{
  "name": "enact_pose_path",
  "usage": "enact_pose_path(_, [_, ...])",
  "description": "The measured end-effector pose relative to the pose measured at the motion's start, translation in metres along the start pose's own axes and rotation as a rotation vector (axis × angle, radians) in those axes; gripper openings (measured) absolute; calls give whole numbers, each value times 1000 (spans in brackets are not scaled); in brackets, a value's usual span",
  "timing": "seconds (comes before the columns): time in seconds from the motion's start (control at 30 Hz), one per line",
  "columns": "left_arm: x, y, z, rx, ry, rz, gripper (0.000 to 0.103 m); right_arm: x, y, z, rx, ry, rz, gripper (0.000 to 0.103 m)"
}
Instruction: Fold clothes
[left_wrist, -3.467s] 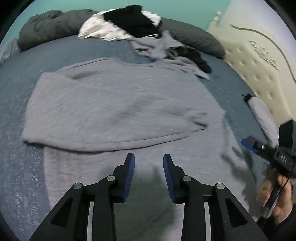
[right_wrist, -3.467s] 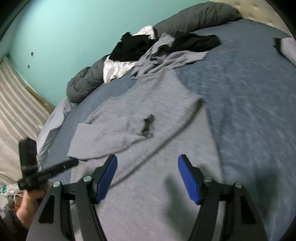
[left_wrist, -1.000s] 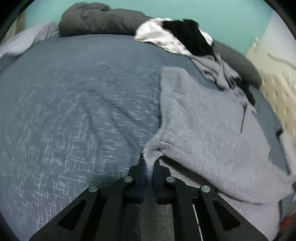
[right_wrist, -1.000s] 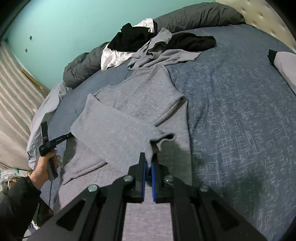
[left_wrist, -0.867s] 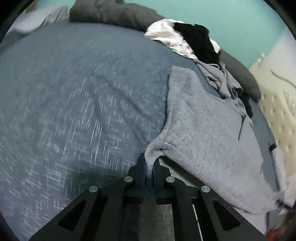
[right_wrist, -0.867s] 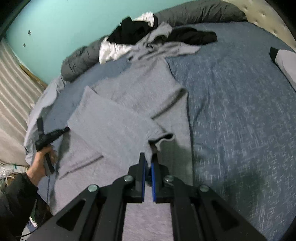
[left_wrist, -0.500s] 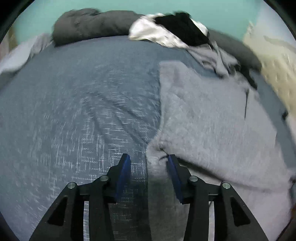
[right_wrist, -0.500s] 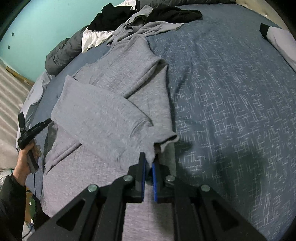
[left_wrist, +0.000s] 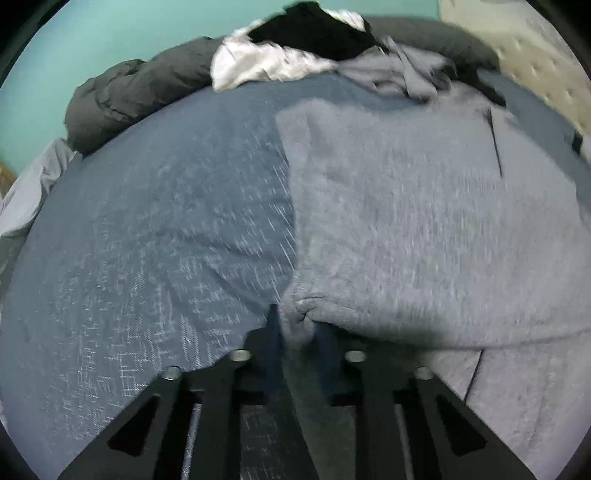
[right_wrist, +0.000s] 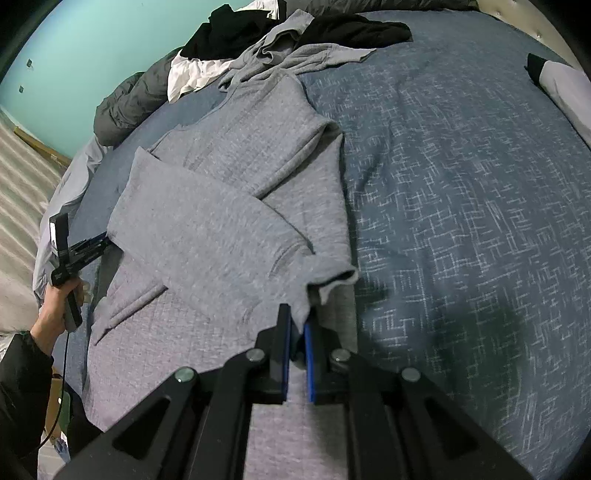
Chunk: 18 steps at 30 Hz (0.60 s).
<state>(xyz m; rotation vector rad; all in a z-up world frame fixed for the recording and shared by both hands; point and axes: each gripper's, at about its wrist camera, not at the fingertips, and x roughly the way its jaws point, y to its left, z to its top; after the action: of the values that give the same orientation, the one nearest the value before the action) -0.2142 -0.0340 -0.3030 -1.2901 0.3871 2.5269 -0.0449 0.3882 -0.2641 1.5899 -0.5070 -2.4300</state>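
Now left tool (left_wrist: 297, 325) has reclosed on sweater (left_wrist: 424, 229).

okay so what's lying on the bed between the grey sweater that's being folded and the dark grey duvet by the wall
Only bare blue bedspread lies between the grey sweater and the dark grey duvet. The left wrist view shows it best; the clothes pile sits further right.

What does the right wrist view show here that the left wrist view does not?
Only the right wrist view shows the person's hand holding the left claw at the sweater's far edge, the sleeve cuff pinched in the right claw, and a pale item at the bed's right side.
Only the left wrist view shows the left claw up close; its jaws have just been closing, with a bunched sweater fold between them.
Both show the grey sweater, the blue bedspread and the clothes pile.
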Motion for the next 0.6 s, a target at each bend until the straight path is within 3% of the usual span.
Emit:
enact_pose_path(0.13, [-9, 21, -1, -103, -52, -53, 11, -1, 3, -2, -19, 8, -6, 7])
enact_pose_path(0.27, [3, 39, -12, -226, -30, -113, 11, 1, 3, -5, -34, 20, -22, 7])
enact_pose_path(0.43, [14, 39, -19, -259, 3, -131, 11, 9, -4, -10, -27, 68, -41, 5])
enact_pose_path(0.53, [8, 44, -18, -282, 12, -152, 15, -1, -7, -5, -22, 73, -53, 10])
enact_pose_path(0.6, [-1, 48, -16, -281, 9, -139, 25, -15, -12, 2, -3, 49, -71, 10])
